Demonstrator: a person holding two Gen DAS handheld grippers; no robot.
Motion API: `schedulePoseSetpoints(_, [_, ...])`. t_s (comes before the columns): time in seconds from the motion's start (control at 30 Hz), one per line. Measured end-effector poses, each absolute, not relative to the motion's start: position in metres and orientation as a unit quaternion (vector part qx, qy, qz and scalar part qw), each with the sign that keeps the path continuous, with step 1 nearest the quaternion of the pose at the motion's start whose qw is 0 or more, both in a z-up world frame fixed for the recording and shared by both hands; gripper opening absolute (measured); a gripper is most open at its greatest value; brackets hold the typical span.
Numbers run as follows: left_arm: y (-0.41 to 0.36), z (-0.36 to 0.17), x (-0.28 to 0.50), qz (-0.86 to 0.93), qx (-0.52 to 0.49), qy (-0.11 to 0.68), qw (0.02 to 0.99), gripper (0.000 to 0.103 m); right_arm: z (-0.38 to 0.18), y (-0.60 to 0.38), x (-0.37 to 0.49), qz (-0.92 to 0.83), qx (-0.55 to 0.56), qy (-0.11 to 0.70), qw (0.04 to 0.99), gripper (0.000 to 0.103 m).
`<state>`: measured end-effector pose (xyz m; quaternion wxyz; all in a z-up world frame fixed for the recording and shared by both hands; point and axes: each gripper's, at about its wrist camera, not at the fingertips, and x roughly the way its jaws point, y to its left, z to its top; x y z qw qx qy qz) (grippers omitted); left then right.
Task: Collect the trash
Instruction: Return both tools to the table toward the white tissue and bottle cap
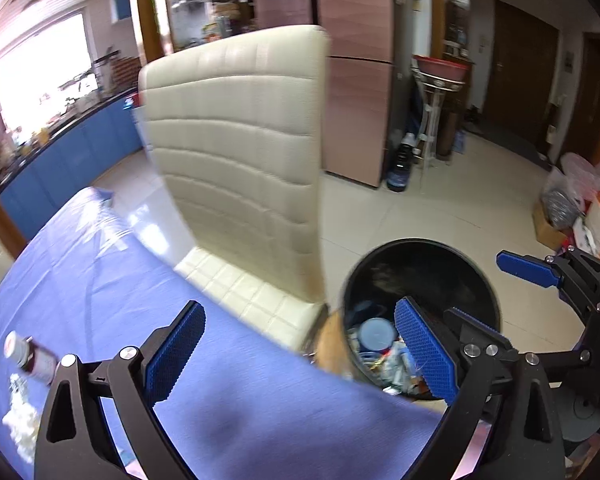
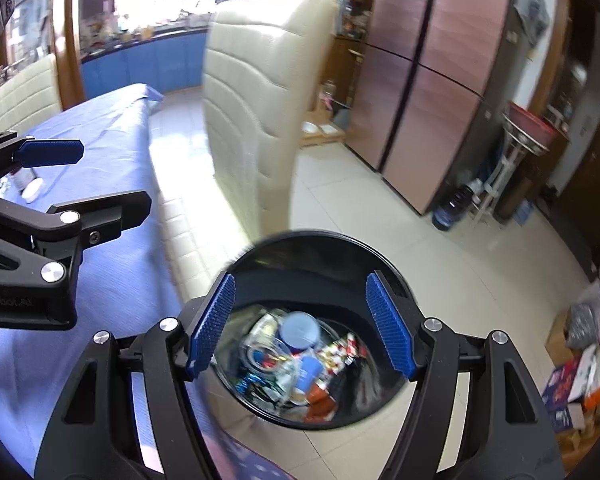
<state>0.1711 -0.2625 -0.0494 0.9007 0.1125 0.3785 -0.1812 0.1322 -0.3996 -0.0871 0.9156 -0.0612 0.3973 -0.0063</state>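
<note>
Kitchen tiles carry a black bin point(image 2: 316, 320) just beside the blue-clothed table point(image 1: 140, 300), handy for drops. Right hand-held gripper point(image 2: 302, 328) hangs spread and empty above the bin; left hand-held gripper point(image 1: 300, 352) is likewise spread, empty. Bottle point(image 1: 30, 356) and tissue point(image 1: 20, 420) lie on the table, well apart from the bin.

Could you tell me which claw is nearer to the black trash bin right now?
Right. The right claw hangs open directly above the trash bin; the left claw is open over the table edge beside it.

The bottle point(image 1: 30, 356) is blurred and the trash bin's point(image 1: 380, 258) contents smeared.
</note>
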Motion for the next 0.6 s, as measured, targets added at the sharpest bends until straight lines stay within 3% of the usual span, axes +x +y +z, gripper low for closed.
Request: schedulePoseSetpoints(0.6, [-0.090,-0.047,0.158,-0.001,0.061,0.397,0.916,0.093,-0.069,-0.254,0.171,0.152,-0.103,0.364,0.913,0.073])
